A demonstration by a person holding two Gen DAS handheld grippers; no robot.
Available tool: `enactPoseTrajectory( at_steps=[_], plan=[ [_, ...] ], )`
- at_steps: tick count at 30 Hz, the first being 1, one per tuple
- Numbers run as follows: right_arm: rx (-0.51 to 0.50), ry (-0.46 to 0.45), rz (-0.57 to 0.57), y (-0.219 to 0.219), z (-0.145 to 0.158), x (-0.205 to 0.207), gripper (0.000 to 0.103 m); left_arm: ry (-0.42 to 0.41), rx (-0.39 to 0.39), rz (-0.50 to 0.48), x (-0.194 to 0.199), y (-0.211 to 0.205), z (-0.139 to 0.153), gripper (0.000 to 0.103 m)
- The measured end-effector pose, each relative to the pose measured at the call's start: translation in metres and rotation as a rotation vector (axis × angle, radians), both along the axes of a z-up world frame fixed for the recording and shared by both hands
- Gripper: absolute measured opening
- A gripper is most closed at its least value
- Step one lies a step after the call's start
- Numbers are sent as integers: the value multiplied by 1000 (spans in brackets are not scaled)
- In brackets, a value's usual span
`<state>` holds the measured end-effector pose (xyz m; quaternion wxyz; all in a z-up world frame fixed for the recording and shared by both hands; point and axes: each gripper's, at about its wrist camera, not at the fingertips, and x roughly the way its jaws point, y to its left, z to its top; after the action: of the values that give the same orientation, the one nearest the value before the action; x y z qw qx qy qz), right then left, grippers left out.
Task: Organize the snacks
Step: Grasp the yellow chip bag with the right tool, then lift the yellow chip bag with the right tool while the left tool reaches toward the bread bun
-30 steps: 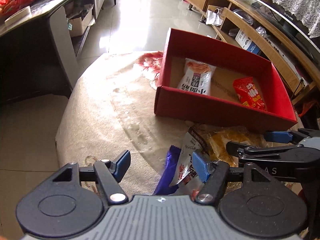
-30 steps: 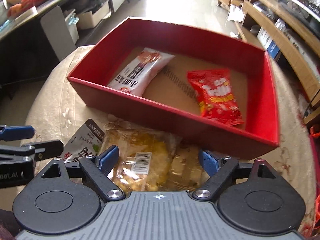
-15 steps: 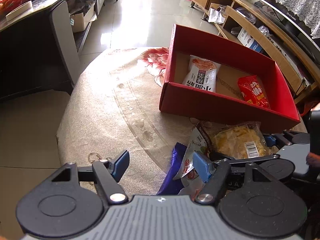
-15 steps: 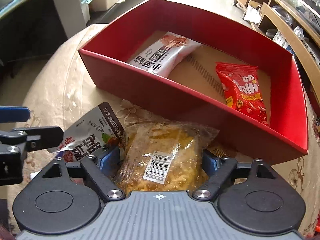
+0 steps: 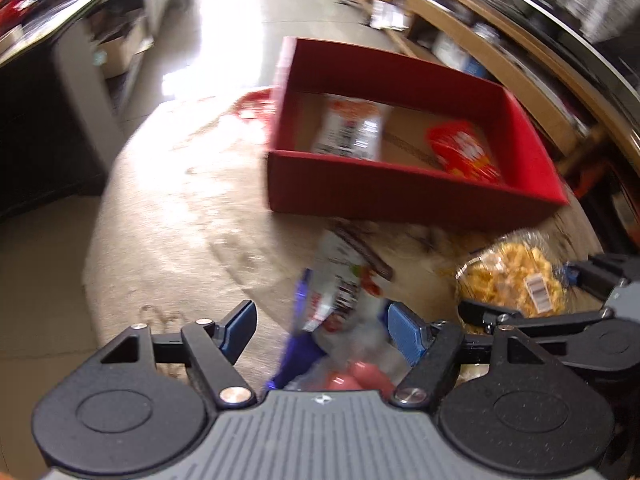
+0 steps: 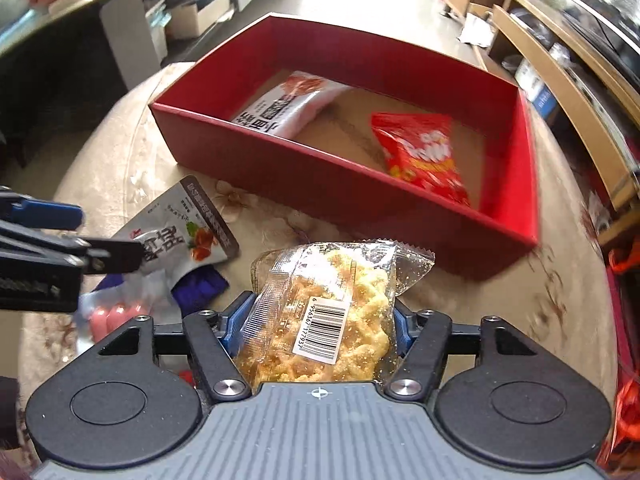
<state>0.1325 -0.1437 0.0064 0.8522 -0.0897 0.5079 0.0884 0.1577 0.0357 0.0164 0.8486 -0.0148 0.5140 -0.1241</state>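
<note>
Though both tools (image 6: 318, 328) outside it, red box (image 6: 280, 168) with white packet (image 6: 288, 106), red packet (image 6: 420, 156); right tool closing on clear bag (image 6: 324, 312), left (image 5: 318, 330) opening, empty.

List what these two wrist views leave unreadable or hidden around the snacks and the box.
- Left wrist view: motion blur smears the print on the grey pouch and the packets in the red box.
- Right wrist view: the clear bag of yellow snacks covers the right gripper pads, so contact is unclear.
- Right wrist view: the purple packet is mostly under the pouch.
- Right wrist view: the pink sausage pack is partly behind the gripper body.
</note>
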Motion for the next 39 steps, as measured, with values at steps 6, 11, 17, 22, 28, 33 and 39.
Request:
enactPoseTrajectory(
  at_steps=[6,11,17,22,28,33,39],
  plan=[
    [43,-7,-33,-17,7,-27,72,-1,27,-121,-18,-23,-3,69],
    [84,-26,-83,-36,15,-37,72,-17,-3,-206,-33,-38,3,69],
    [121,-83,-147,-61,32,-49,72,-17,-23,-322,-47,-71,5,69],
    [122,-111,-235,-92,39,-54,72,-31,-6,-462,-58,-114,3,69],
    [114,-83,-278,-116,29,-56,72,-30,84,-552,-59,-155,-13,75],
    [107,-54,-260,-120,23,-59,72,27,86,-534,-48,-158,-30,81],
    [91,-30,-232,-116,17,-60,72,32,71,-491,-54,-154,-32,77]
  ],
)
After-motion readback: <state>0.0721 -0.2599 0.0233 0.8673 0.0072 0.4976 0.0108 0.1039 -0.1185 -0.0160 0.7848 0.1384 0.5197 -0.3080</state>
